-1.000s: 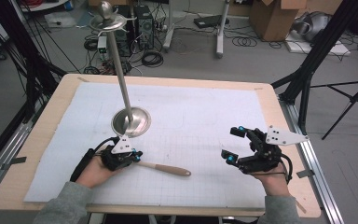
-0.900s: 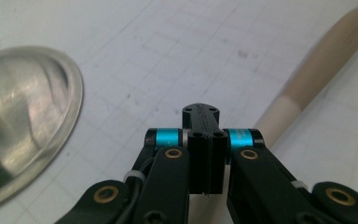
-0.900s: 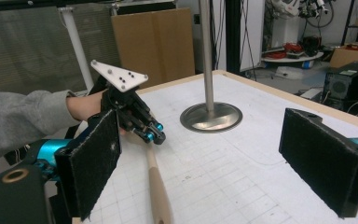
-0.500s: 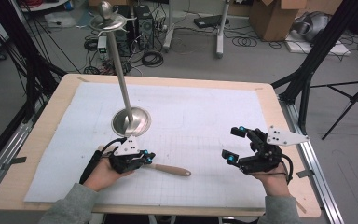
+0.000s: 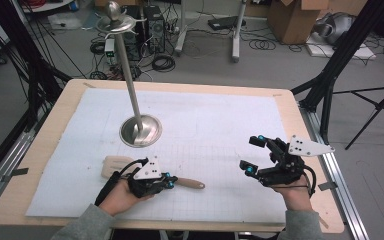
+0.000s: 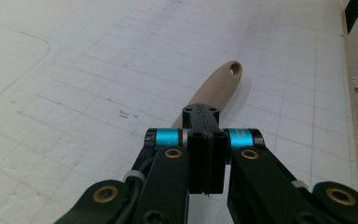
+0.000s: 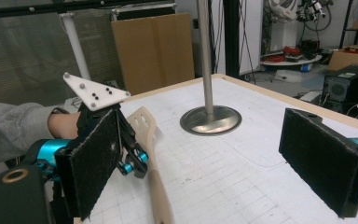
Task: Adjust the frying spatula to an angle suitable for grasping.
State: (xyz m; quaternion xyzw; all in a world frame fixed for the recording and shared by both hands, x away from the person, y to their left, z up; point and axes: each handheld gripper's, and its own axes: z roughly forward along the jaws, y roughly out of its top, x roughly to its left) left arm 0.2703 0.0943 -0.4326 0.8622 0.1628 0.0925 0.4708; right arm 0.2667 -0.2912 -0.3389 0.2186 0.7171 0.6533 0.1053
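A beige slotted spatula [image 5: 117,166] lies on the white mat near the front left, its handle [image 6: 220,86] pointing right. My left gripper [image 5: 166,182] is shut on the middle of that handle, and the left gripper view has the jaws of my left gripper [image 6: 205,122] pressed together over it. From the right gripper view the spatula's head [image 7: 143,122] angles upward beside the left hand. My right gripper [image 5: 253,154] hovers open at the front right with nothing between its pads [image 7: 324,161].
A metal stand with a round base [image 5: 140,131] and a tall pole [image 5: 127,70] rises left of the mat's centre, just behind the spatula. The wooden table edge [image 5: 310,150] runs close to the right hand. Cables and boxes lie on the floor beyond.
My left hand and gripper have slid right and nearer along the handle, uncovering the spatula's head. The right gripper has stayed still and open.
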